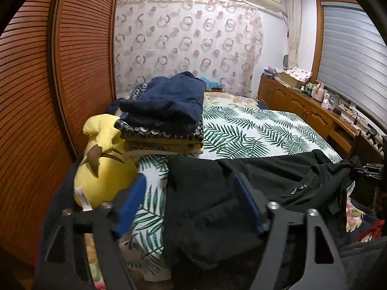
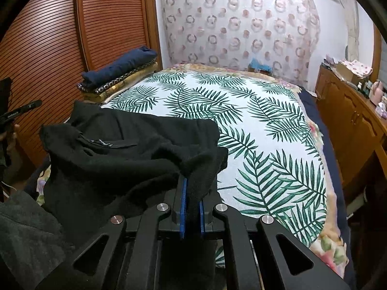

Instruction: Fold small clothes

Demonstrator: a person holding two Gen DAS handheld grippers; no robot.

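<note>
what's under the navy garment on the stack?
Under the navy garment lie a dark ring-patterned fold, then an olive-yellow fold, and a pale layer at the bottom. How far each one runs beneath is covered, and the stack's base is hidden by the plush.

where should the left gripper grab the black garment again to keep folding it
Take the black garment at its free near-left edge, coming in low from the near side over the leaf-print sheet. The left gripper is open with that edge loose between its fingers, while the right gripper is shut on the opposite corner, so a pinch here would probably spread the cloth evenly.
</note>
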